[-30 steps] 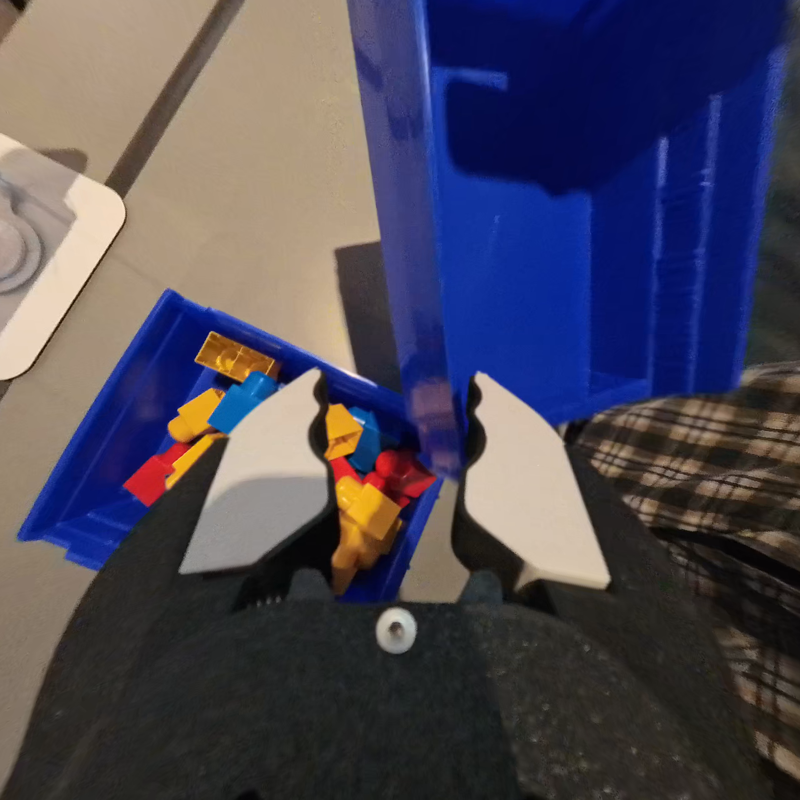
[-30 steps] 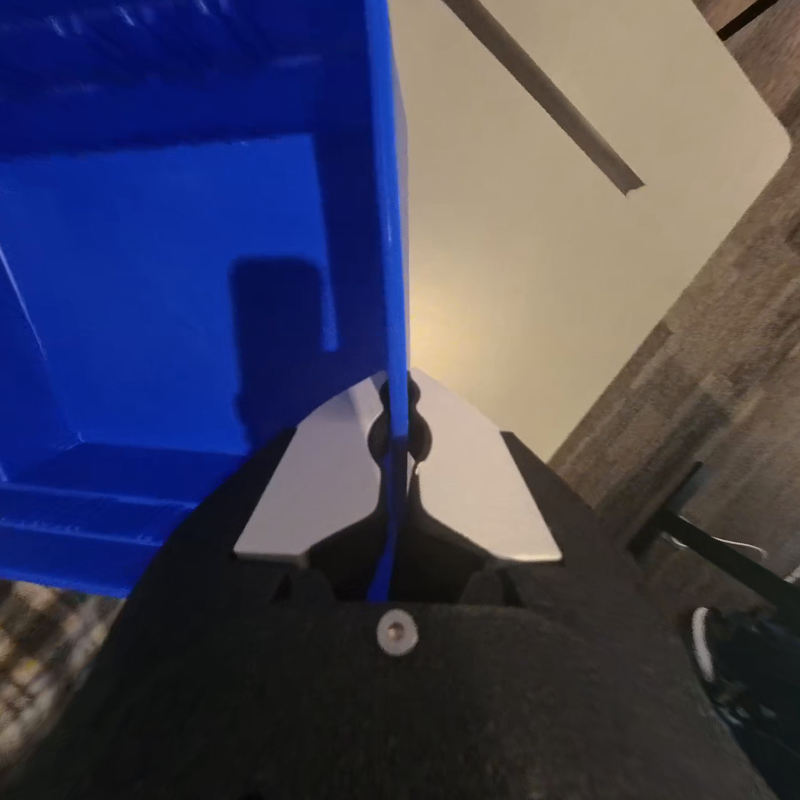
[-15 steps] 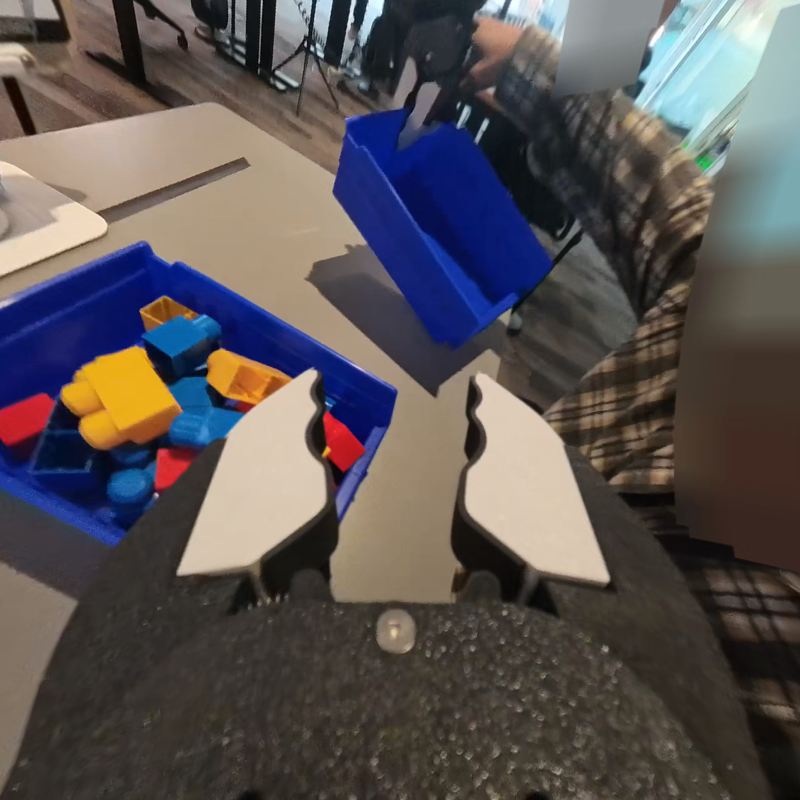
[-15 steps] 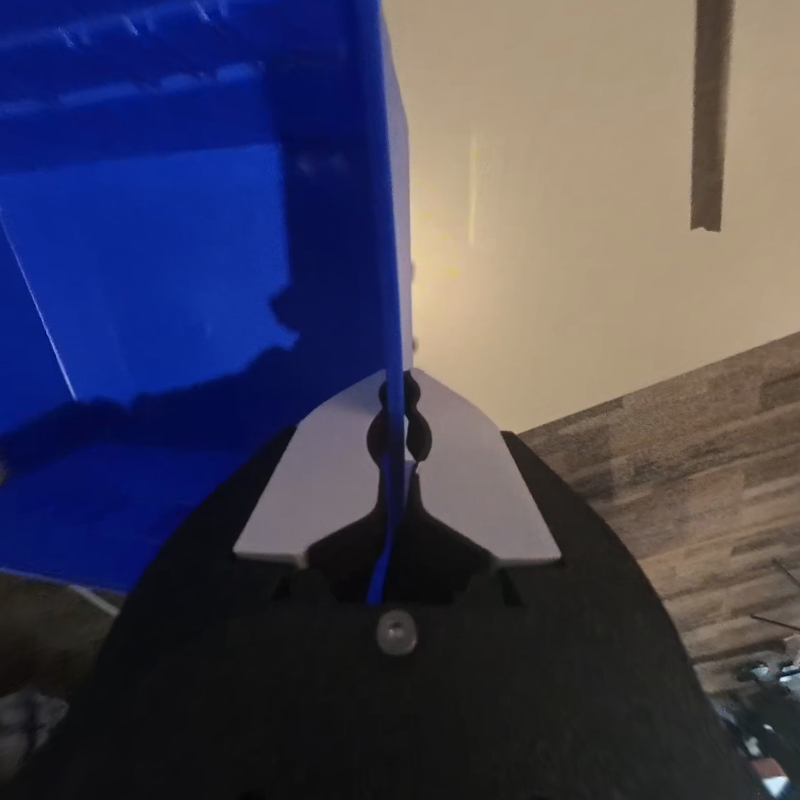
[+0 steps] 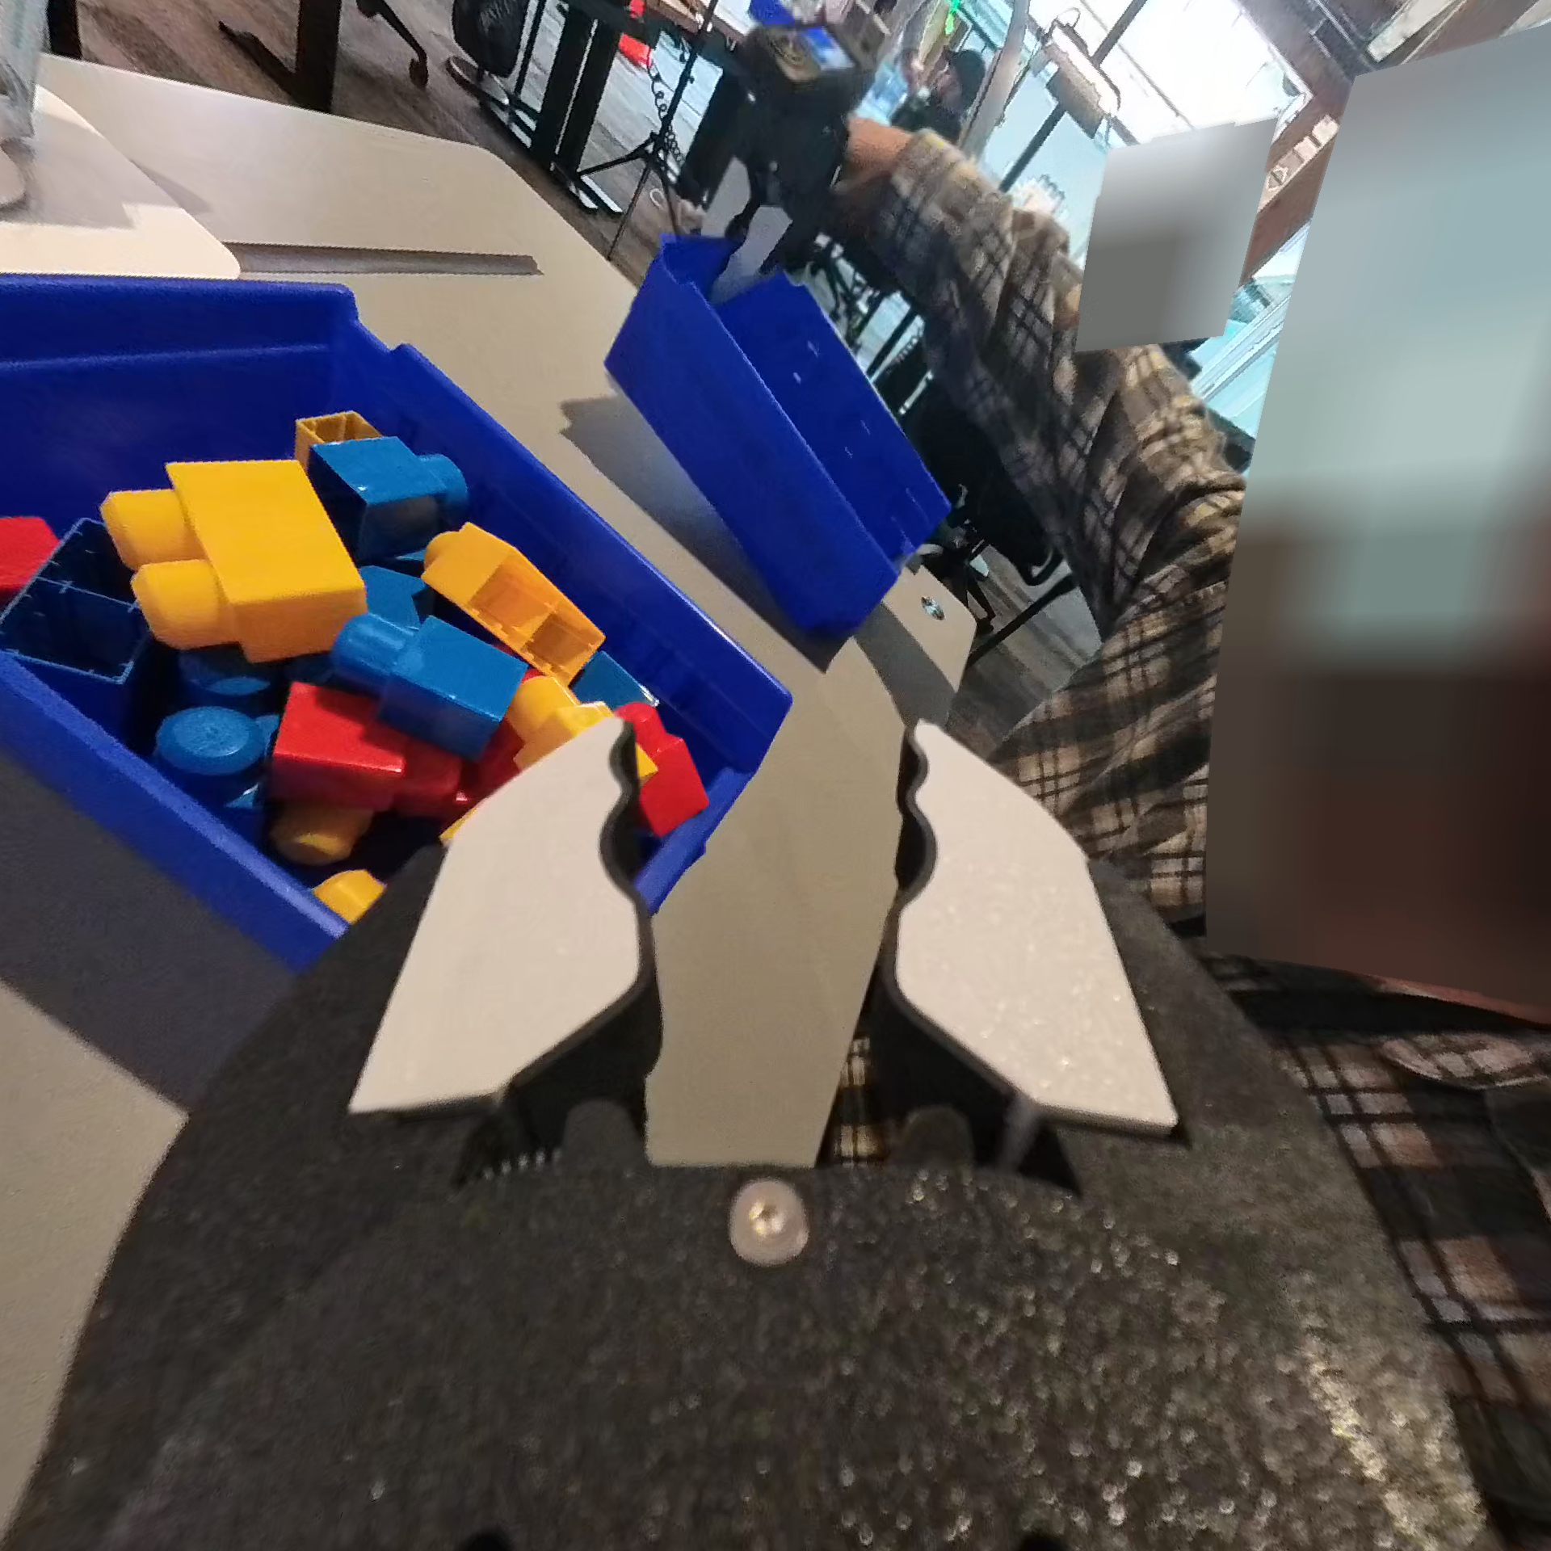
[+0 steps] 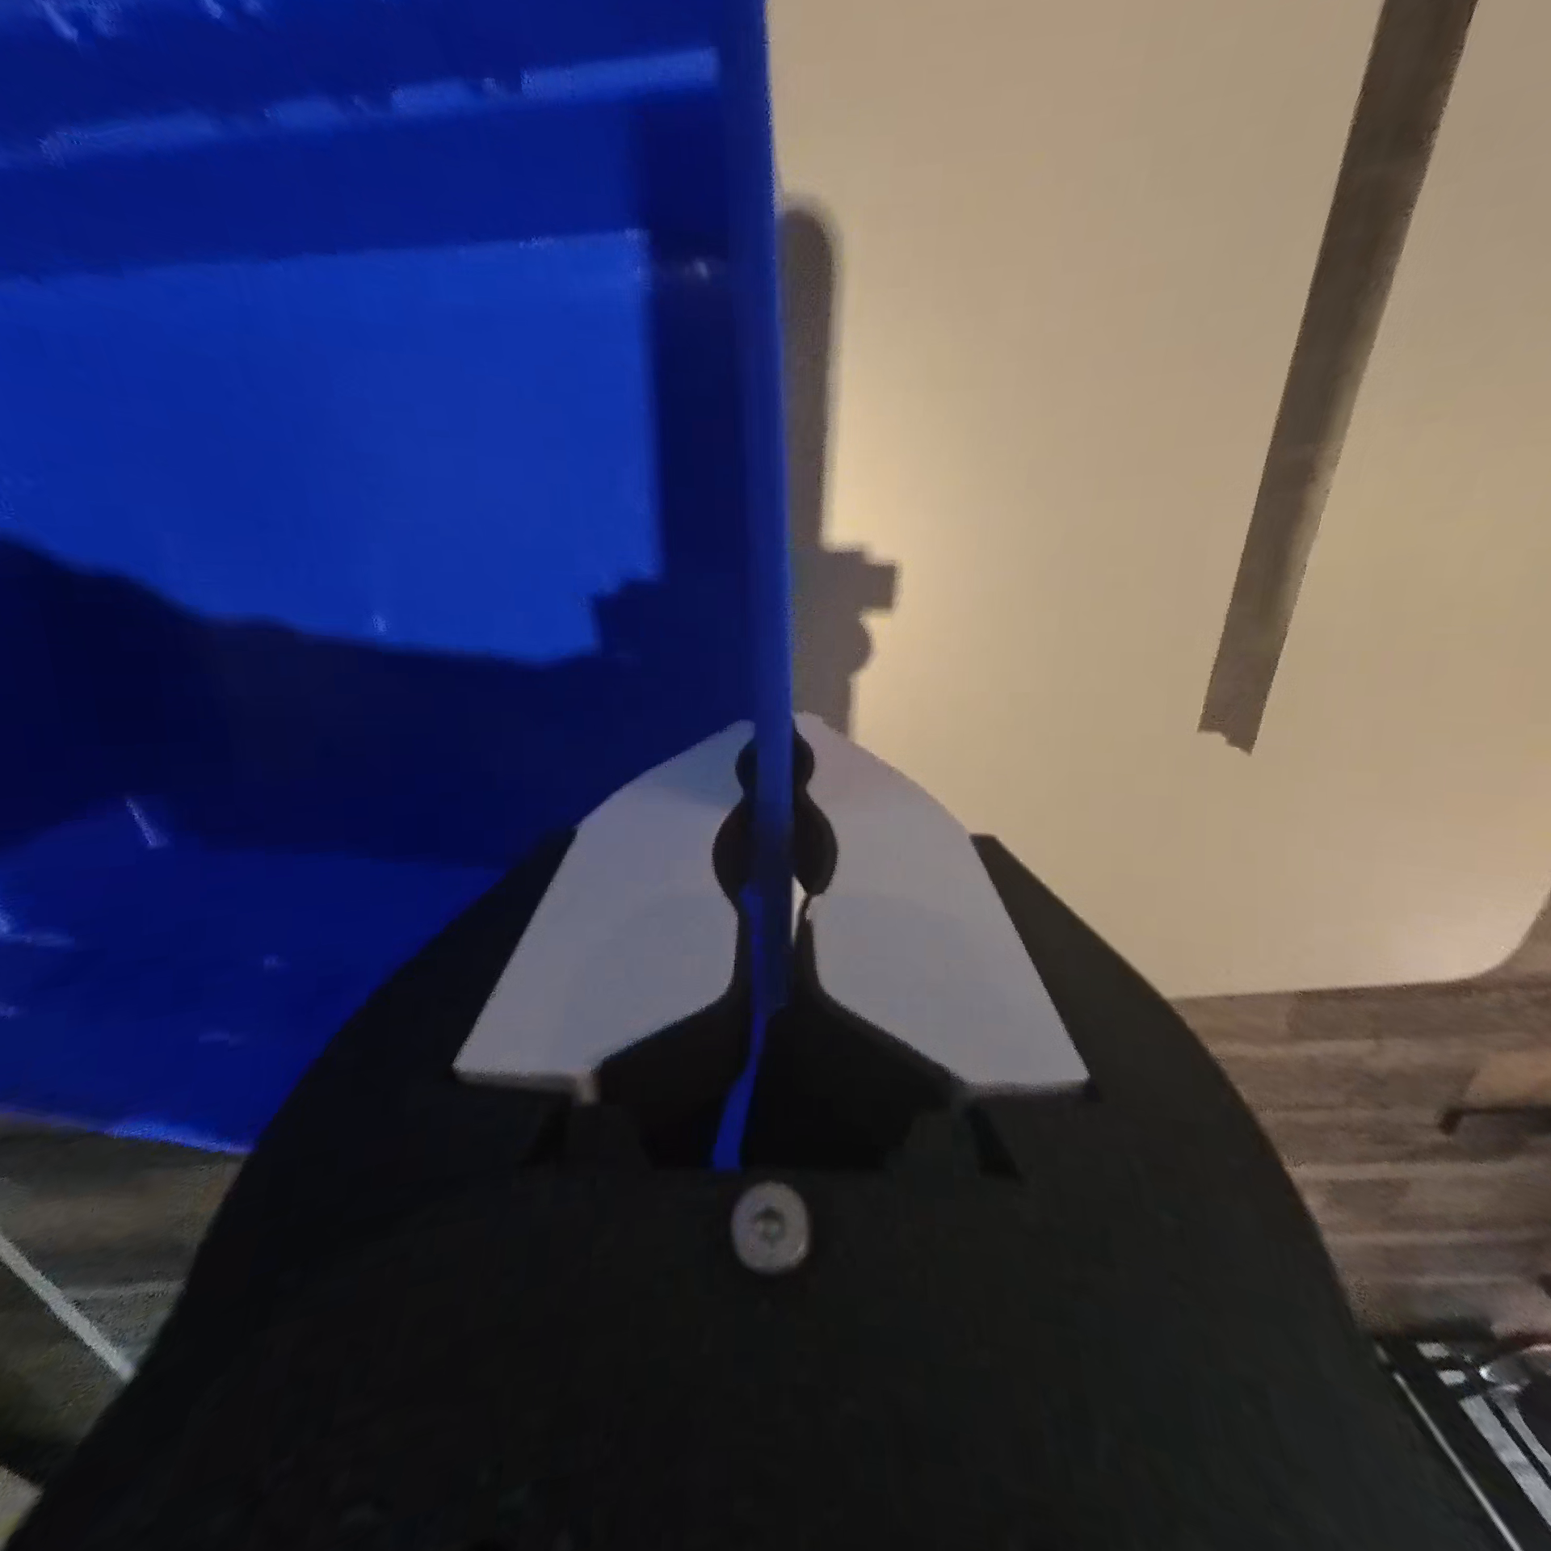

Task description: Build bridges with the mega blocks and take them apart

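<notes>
Right wrist view: my right gripper clamps the empty blue plastic bin's wall, apparently above the beige table. My left gripper hangs released beside the second blue bin of red, yellow and blue mega blocks.

The full bin runs off the left edge; the empty bin is smeared and cropped.

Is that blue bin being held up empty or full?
Empty. The lifted bin shows only bare blue walls inside; the blocks lie in the other bin.
</notes>
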